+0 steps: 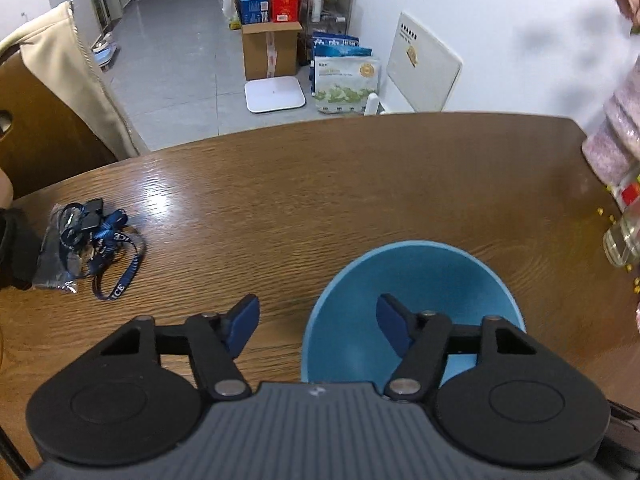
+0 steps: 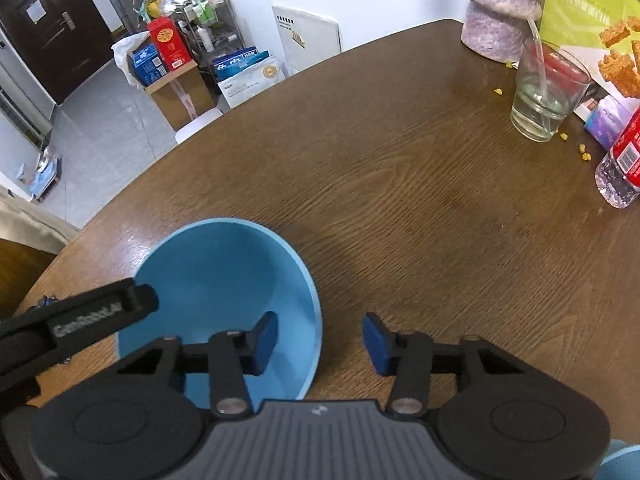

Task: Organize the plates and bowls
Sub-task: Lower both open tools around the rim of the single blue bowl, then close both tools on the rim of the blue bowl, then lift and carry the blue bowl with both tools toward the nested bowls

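A light blue bowl (image 1: pixel 420 280) stands upright on the brown wooden table (image 1: pixel 320 184). My left gripper (image 1: pixel 318 326) is open, its jaws astride the bowl's left rim, one finger inside and one outside. In the right wrist view the same bowl (image 2: pixel 224 264) sits at lower left. My right gripper (image 2: pixel 320 338) is open, astride the bowl's right rim. The left gripper's black body (image 2: pixel 80 320) shows at the bowl's left edge. A second light blue piece (image 2: pixel 624 464) peeks in at the bottom right corner.
A blue lanyard with a plastic bag (image 1: pixel 88 240) lies at table left. A drinking glass with a straw (image 2: pixel 544 92), a water bottle (image 2: pixel 620 164), a pink vase (image 2: pixel 500 8), a snack box (image 2: pixel 596 12) and crumbs stand at table right. A chair with a jacket (image 1: pixel 60 80) stands left.
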The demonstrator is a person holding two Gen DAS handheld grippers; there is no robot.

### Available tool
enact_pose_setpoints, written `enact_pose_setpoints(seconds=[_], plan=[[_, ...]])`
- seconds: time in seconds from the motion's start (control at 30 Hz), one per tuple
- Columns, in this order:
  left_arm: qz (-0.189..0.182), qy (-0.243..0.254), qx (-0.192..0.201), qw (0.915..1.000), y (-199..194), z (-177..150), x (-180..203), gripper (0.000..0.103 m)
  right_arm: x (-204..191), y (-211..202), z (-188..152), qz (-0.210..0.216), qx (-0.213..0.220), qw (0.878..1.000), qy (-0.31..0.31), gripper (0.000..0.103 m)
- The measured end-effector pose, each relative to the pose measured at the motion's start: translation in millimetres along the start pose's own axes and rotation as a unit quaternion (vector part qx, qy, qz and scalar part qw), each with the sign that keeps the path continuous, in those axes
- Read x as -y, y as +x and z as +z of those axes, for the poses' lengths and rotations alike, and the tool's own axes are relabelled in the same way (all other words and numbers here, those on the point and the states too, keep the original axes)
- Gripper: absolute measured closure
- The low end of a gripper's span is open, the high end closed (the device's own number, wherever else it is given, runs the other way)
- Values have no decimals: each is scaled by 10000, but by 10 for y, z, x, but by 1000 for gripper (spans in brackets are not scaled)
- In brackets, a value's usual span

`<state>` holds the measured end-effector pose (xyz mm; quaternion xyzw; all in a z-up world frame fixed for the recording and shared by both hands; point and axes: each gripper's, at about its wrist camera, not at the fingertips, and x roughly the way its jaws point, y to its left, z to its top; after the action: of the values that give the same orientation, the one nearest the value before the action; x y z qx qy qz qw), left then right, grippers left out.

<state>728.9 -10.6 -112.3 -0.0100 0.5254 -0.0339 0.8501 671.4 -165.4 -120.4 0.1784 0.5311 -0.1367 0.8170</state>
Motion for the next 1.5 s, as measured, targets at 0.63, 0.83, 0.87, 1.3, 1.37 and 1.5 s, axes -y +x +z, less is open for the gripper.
enact_pose_setpoints(seconds=[0.63,0.83,0.87,1.3,1.37,1.5], plan=[[-130,0,-38,9999,155,11,23,86,53,268,-21,135,-124,9997,178,96],[-146,-23,-21,9999,158,6,10,86,67,278,-31,178,-59,9997,154,97],[-150,-27,-20,9999,156,7,9,86,65,275,-37,185,-55,9997,155,97],[-284,-134,68,9995,89,-26,-119,88,41,219,-100,260,96,9996,76,97],[-301,-135,96,9994,65,-26,-118,88,39,202,-104,271,114,9995,83,97],[-331,-138,145,9993,7,-29,-126,88,51,160,-105,291,163,9994,91,97]])
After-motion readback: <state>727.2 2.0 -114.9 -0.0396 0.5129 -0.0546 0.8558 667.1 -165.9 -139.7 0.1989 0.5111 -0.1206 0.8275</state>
